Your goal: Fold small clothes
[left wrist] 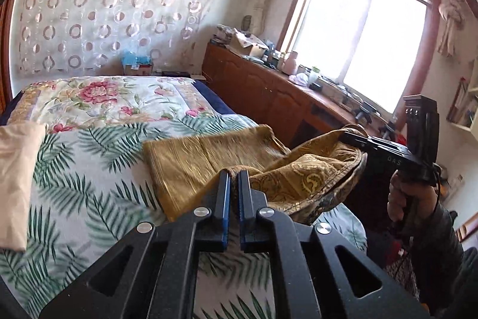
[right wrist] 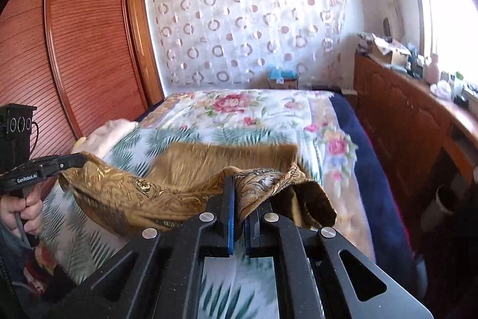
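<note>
A golden-brown patterned garment point(left wrist: 209, 166) lies across the flowered bedspread point(left wrist: 89, 169), its near edge lifted off the bed. My left gripper point(left wrist: 234, 174) is shut on one near corner of that garment. The right gripper point(left wrist: 348, 136) shows at the right of the left wrist view, clamped on the other corner. In the right wrist view the garment point(right wrist: 167, 193) sags between the two grippers. My right gripper point(right wrist: 239, 180) pinches its hem there, and the left gripper point(right wrist: 82, 159) holds the far left corner, with a hand point(right wrist: 24, 211) on its handle.
A folded pale peach cloth point(left wrist: 18, 181) lies on the bed's left side. A wooden cabinet point(left wrist: 269, 97) with clutter runs along the right under the window point(left wrist: 358, 35). A louvred wardrobe point(right wrist: 74, 56) stands left of the bed.
</note>
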`<state>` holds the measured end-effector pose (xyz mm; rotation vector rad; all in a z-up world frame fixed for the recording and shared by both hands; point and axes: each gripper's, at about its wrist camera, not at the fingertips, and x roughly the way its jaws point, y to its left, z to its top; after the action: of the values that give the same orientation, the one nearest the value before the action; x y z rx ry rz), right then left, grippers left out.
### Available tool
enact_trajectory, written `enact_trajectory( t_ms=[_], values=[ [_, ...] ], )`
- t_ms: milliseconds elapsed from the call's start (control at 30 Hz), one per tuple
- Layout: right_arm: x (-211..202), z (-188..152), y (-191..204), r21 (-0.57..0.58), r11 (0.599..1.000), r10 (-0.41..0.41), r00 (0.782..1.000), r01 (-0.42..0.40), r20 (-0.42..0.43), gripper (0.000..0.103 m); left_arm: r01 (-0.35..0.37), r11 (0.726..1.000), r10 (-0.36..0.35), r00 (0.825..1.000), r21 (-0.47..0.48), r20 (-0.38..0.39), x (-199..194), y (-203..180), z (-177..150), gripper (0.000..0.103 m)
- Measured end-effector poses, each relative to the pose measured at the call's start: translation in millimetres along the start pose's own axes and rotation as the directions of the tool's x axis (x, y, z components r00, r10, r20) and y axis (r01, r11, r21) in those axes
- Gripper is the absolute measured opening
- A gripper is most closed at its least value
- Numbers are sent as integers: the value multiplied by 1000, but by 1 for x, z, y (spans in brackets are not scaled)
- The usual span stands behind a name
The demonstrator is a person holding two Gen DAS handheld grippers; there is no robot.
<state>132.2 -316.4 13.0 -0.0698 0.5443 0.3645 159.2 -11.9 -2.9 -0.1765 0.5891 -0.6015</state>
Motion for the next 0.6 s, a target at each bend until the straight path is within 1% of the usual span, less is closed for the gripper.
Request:
enact_trajectory(
  t_ms=[133,200,267,367,400,433,533,567,600],
  values=[
    [43,22,7,6,1000,-9,1000,9,-19,4,-45,999,44,999,-23,-16,29,25,22,5],
    [64,26,4,14,1000,-11,999,12,-49,4,-63,997,61,997,-36,-36,45,37,28,5],
    [89,29,7,14,999,-33,997,34,-76,4,-84,996,82,995,-40,-56,60,47,33,5],
    [109,39,16,-30,998,-50,994,48,-95,5,-103,993,98,992,-51,-81,80,61,38,5],
    [107,48,19,-39,999,-42,995,39,-92,8,-112,992,107,990,-52,-88,85,64,38,5],
    [108,52,21,-44,999,-30,995,26,-90,9,-121,991,115,989,-55,-97,91,69,38,5],
    [112,64,15,-41,999,-3,992,-2,-128,17,-138,988,128,982,-69,-136,109,83,35,5],
    [112,67,13,-40,999,-2,992,-3,-130,22,-145,987,134,980,-72,-144,112,85,34,5],
    [113,69,9,-37,999,5,991,-10,-132,31,-151,986,137,978,-78,-156,117,89,32,5]
  ],
)
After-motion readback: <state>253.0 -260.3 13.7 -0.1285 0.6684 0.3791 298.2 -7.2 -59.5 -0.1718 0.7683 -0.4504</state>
